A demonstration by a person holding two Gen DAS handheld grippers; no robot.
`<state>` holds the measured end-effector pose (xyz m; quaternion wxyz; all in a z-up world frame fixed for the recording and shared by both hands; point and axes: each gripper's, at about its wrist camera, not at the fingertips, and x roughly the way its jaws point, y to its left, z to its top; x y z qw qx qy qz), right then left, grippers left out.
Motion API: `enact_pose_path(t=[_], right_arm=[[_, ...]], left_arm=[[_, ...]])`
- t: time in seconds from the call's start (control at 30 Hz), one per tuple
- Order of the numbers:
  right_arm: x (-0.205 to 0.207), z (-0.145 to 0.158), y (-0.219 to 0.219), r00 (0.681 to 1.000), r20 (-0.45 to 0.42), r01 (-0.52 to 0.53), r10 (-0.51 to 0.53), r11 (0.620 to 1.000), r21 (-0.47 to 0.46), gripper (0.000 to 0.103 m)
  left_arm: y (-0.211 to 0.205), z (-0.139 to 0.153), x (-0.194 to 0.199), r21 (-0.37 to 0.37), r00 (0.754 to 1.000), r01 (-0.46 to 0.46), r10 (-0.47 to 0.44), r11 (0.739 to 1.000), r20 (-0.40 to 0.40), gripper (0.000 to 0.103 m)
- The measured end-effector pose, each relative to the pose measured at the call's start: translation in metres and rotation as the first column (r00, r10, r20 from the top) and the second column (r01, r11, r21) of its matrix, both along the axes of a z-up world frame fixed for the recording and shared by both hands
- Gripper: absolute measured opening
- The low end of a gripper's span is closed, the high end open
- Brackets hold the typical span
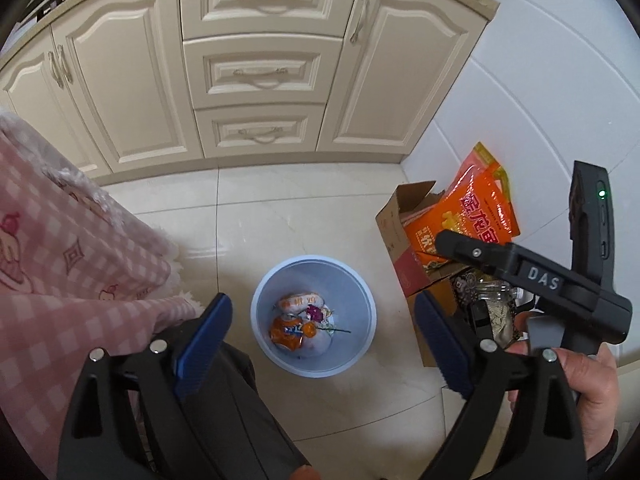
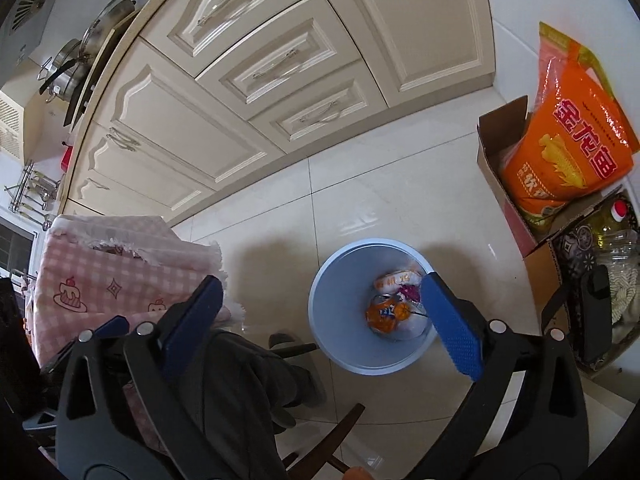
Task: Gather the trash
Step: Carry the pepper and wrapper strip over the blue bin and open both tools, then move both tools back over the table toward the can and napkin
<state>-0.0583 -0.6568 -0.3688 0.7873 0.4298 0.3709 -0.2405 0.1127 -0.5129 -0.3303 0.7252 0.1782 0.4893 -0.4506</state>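
A light blue bin (image 1: 360, 300) stands on the tiled floor and holds trash (image 1: 300, 326): a crushed orange can, wrappers and white paper. It also shows in the right wrist view (image 2: 332, 320) with the trash (image 2: 394, 314) inside. My left gripper (image 1: 320, 344) is open and empty, hovering above the bin. My right gripper (image 2: 320, 328) is open and empty, also above the bin. The right gripper's body (image 1: 540, 280) shows at the right of the left wrist view, held in a hand.
Cream cabinets (image 1: 260, 72) run along the back. A cardboard box (image 1: 404, 240) with an orange bag (image 1: 476, 212) and an oil bottle (image 2: 616, 232) stands by the white wall at right. A pink checked cloth (image 1: 60, 248) covers a surface at left. My legs and chair parts are below.
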Motion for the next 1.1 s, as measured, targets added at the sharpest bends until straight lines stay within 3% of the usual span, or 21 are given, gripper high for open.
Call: enact_pose_path(t=[0.3, 0.6, 0.83, 1.1], right_arm=[[0.003, 0.034, 0.011, 1.000, 0.024, -0.006, 0.008, 0.999, -0.047, 0.097], [0.023, 0.099, 0.044, 0.993, 0.089, -0.066, 0.079, 0.988, -0.141, 0.097], [0.055, 0.160, 0.093, 0.967, 0.169, -0.151, 0.192, 0.962, -0.229, 0.097], [0.098, 0.214, 0.161, 0.919, 0.216, -0.253, 0.329, 0.914, -0.316, 0.097]], left_arm=[[0.015, 0.041, -0.011, -0.079, 1.000, 0.011, -0.009, 0.997, 0.026, 0.090], [0.051, 0.099, -0.018, -0.199, 0.997, 0.001, 0.015, 0.980, 0.079, 0.090], [0.114, 0.160, -0.012, -0.300, 0.979, -0.055, 0.111, 0.952, 0.172, 0.090], [0.200, 0.198, 0.010, -0.358, 0.935, -0.161, 0.258, 0.920, 0.243, 0.090]])
